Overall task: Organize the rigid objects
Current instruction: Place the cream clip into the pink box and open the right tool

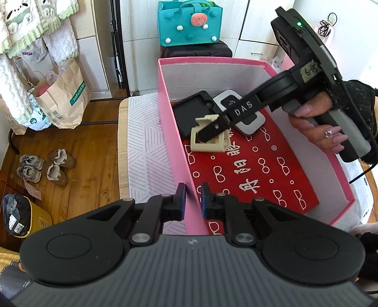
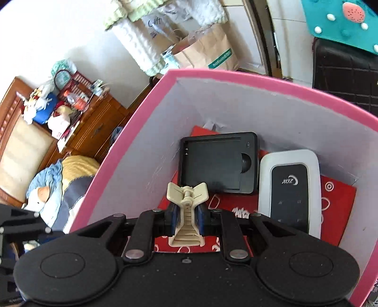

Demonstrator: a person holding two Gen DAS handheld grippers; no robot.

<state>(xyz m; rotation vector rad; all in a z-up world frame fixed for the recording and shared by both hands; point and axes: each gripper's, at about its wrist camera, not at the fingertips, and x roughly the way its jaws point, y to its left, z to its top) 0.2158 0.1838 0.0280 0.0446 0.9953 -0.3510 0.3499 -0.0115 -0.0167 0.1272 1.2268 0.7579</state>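
Right wrist view shows a cream clip [image 2: 186, 207] in the lower middle of the frame, squeezed between the two blue pads of the right gripper [image 2: 186, 219]. The clip sits low inside a pink box [image 2: 132, 122], over the red paper [image 2: 340, 198] on the box floor. Just above the clip in the frame lies a black tray [image 2: 217, 163]. Beside the tray, to the right, lies a white and black gadget [image 2: 289, 189].

Left wrist view shows the same clip [image 1: 208, 141] in the middle of the frame, with the right gripper [image 1: 210, 132] coming down to it from the upper right. A hand [image 1: 316, 125] with a ring holds that gripper at the right edge. The left gripper [image 1: 192, 196] is at the bottom middle. Its pads are pinched on the pink wall of the box [image 1: 174, 151], one pad outside and one inside. Left of the box is a white patterned mat [image 1: 146, 146] on the table. Farther left, on the wood floor, are shoes [image 1: 45, 167] and a brown paper bag [image 1: 63, 99]. A teal bag [image 1: 191, 22] stands at the top.
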